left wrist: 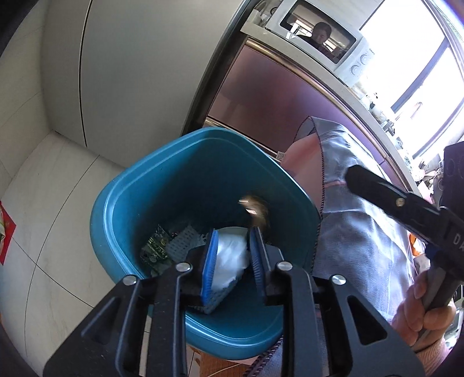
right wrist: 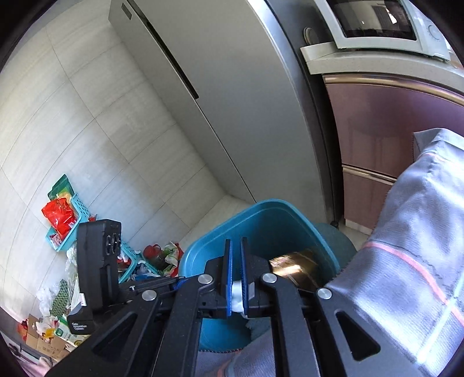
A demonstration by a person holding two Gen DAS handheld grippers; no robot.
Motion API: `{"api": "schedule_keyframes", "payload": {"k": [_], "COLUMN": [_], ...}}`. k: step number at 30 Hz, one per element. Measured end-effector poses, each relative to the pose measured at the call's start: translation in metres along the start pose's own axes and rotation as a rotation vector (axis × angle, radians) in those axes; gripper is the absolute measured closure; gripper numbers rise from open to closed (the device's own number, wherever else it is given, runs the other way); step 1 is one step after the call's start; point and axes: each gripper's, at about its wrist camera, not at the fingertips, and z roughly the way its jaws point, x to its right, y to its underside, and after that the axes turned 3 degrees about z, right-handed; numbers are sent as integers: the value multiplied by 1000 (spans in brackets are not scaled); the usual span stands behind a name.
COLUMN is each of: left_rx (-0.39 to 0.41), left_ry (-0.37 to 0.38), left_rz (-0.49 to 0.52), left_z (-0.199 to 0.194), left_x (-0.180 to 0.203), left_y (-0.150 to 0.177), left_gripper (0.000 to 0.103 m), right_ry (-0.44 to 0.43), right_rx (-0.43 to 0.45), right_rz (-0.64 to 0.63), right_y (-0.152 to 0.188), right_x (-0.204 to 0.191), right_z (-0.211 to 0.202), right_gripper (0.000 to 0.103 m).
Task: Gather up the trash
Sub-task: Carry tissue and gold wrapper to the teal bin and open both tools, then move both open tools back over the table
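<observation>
I judge the drop step in hand: over the blue bin [left wrist: 162,203] my left gripper [left wrist: 232,255] stands spread above white litter, my right gripper [right wrist: 236,278] nearly pressed together, a blurred brown item [left wrist: 255,210] at its two o'clock; next, fetch more floor litter [right wrist: 58,319].

Left wrist view: close above the blue bin [left wrist: 162,185], looking steeply down into it past own fingers. Right wrist view: slightly farther back, angled down toward the same bin [right wrist: 261,220] and the floor beyond. Shared: bin, grey fridge [left wrist: 130,72] [right wrist: 232,101], microwave [left wrist: 319,34] [right wrist: 377,26].
</observation>
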Motion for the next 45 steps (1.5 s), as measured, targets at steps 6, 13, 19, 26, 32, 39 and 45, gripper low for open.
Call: {"api": "schedule_keyframes", "payload": {"k": [6, 13, 19, 26, 32, 39, 45], "left_rx": [14, 68, 65, 16, -44, -112, -178], "left_ry": [25, 93, 178, 301, 399, 490, 487], "left_rz": [5, 90, 217, 363, 476, 634, 712], "left_z": [-4, -25, -30, -19, -6, 7, 33], "left_x": [5, 40, 97, 172, 242, 325, 384], "left_y": [3, 6, 18, 39, 63, 100, 125], "left_gripper": [79, 69, 64, 63, 60, 59, 58], "right_ry": [-3, 36, 157, 352, 488, 570, 572], "right_rx": [33, 91, 178, 285, 390, 452, 454], "right_rz": [-8, -10, 39, 141, 250, 357, 384], "right_y": [4, 19, 47, 91, 129, 164, 180], "right_x": [3, 17, 45, 85, 119, 159, 169], "right_z": [-29, -83, -155, -245, -318, -366, -372], "right_gripper": [95, 84, 71, 70, 65, 64, 64]}}
